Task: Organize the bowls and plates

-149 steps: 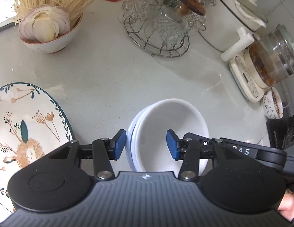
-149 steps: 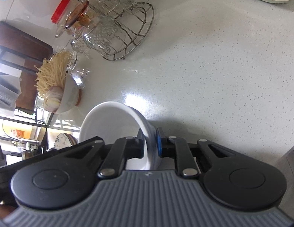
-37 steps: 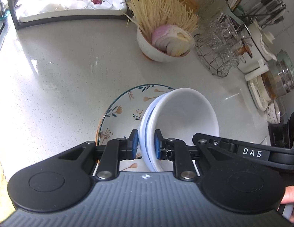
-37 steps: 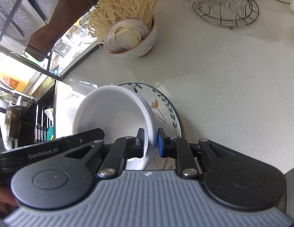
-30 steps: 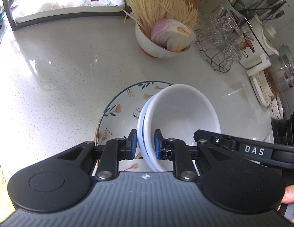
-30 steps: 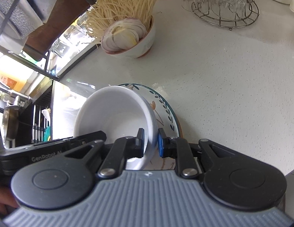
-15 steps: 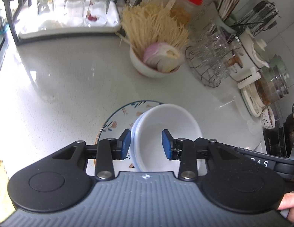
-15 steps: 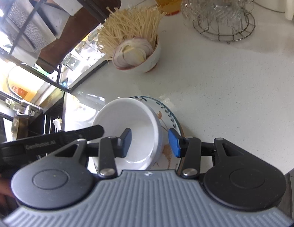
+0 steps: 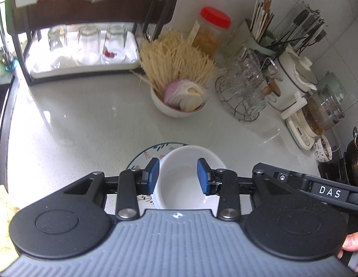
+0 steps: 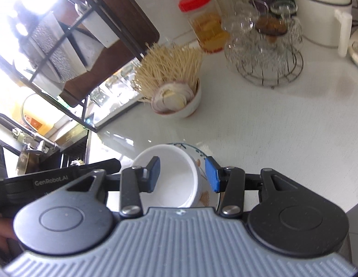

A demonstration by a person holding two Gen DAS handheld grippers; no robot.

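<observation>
White bowl (image 9: 187,177) sits on the flowered plate (image 9: 145,155), low in the middle of the left wrist view. It looks like two bowls stacked, one inside the other. The plate rests on the pale counter (image 9: 86,120).

The left gripper (image 9: 178,176) is let go. Its two blue pads (image 9: 153,176) stand apart, one on each side of the bowl's rim, and they do not press on it. In the right wrist view the right gripper (image 10: 183,176) is let go too. One blue pad (image 10: 154,174) shows over the inside of the bowl (image 10: 169,180) and the other shows over the plate (image 10: 203,173), with the bowl's rim seen between them. It holds nothing.

Above the plate in the left wrist view is a bowl of noodles and sliced onion (image 9: 179,97). To the right of it is a wire rack of glass cups (image 9: 244,92). A jar with a red lid (image 9: 210,32) stands behind the noodles. At the upper left, three glasses stand on a white tray (image 9: 84,62). A fingertip (image 9: 352,243) shows at the lower right edge.
</observation>
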